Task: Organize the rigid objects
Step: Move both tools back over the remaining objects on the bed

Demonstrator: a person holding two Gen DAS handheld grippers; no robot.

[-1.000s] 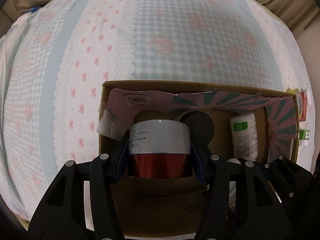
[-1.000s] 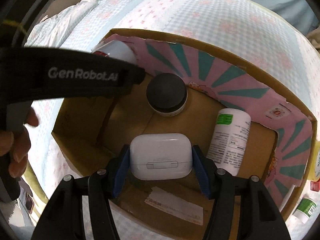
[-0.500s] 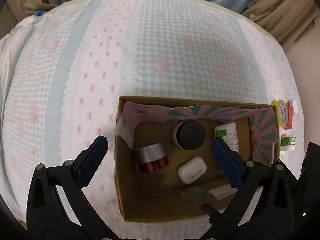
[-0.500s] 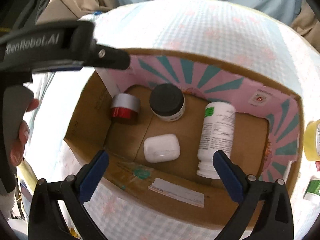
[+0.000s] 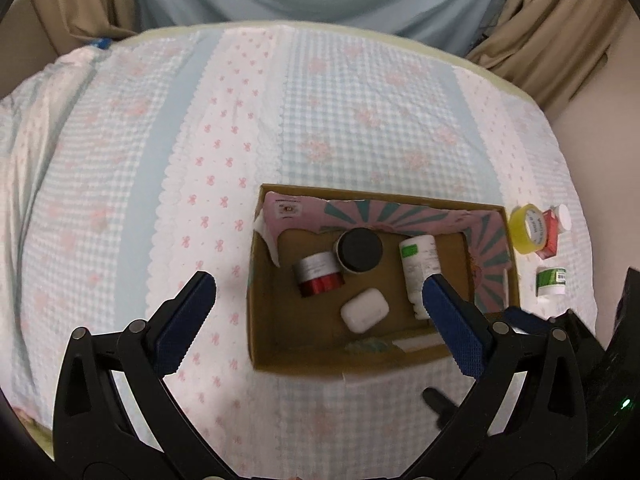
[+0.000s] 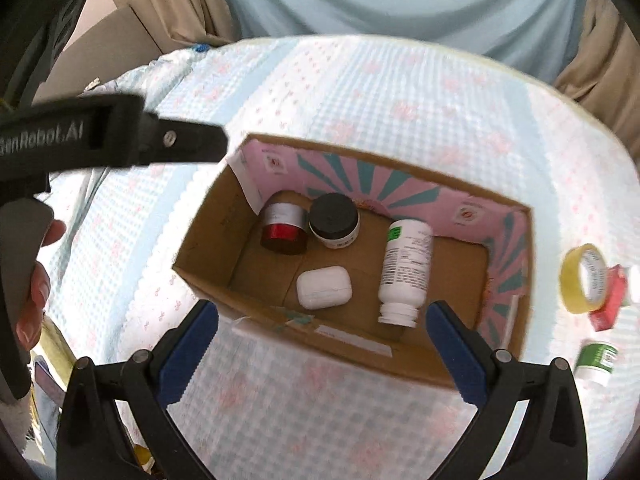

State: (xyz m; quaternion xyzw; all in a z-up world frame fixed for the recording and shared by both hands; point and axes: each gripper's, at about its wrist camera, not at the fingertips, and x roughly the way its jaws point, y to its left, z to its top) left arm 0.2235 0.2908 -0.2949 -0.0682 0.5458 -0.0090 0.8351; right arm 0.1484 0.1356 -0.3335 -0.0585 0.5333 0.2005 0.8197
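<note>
Both the left gripper (image 5: 316, 292) and the right gripper (image 6: 322, 320) are wide open and hold nothing, above the cardboard box (image 6: 208, 280) on the bed (image 5: 360, 120). Inside the box, the red jar (image 6: 283, 229) lies at 10 o'clock, touching the black-lid jar (image 6: 334, 220). The white case (image 6: 324, 287) lies in the middle, and the white bottle (image 6: 405, 270) lies at 3 o'clock of it. The yellow tape roll (image 6: 582, 278) stands outside, at 3 o'clock of the box.

Box (image 6: 208, 280): matt brown cardboard, printed paper lining. Earbud case (image 6: 324, 287): smooth white plastic. Red-and-silver jar (image 6: 283, 227): glossy, metallic-looking. Bedspread (image 5: 340, 120): soft gingham cloth. Tape roll (image 5: 527, 229): glossy yellow.
</note>
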